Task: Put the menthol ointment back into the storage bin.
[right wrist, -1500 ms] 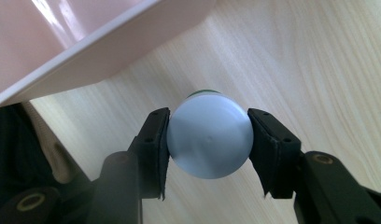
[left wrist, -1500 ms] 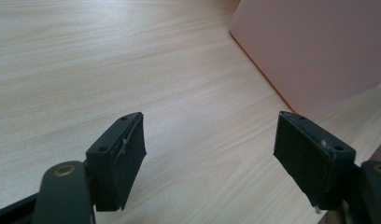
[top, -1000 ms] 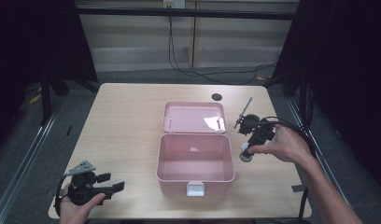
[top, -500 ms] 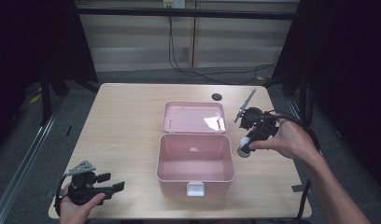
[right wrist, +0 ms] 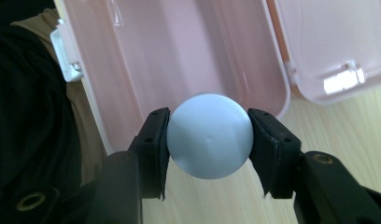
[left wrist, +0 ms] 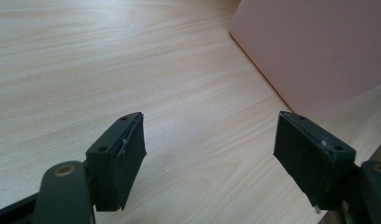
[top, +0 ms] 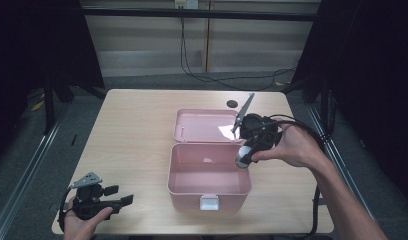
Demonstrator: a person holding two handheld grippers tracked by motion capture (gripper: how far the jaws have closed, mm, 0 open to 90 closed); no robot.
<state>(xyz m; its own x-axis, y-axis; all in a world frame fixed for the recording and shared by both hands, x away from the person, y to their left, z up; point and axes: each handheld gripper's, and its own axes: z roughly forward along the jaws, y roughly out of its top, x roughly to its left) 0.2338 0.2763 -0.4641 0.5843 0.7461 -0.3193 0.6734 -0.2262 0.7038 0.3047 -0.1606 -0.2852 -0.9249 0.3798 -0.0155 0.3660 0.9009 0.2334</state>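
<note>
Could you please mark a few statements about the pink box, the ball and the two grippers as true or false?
1. The right gripper grips a pale blue ball. True.
2. The pink box has its lid shut. False: the lid lies open behind it.
3. The left gripper holds a ball. False: its jaws stand open with nothing between them.
4. The ball is above the box's right rim. True.
5. The box holds several balls. False: no ball lies inside.

One pink box (top: 208,172), one pale ball (right wrist: 210,135), two hand-held grippers, one table (top: 137,130)
</note>
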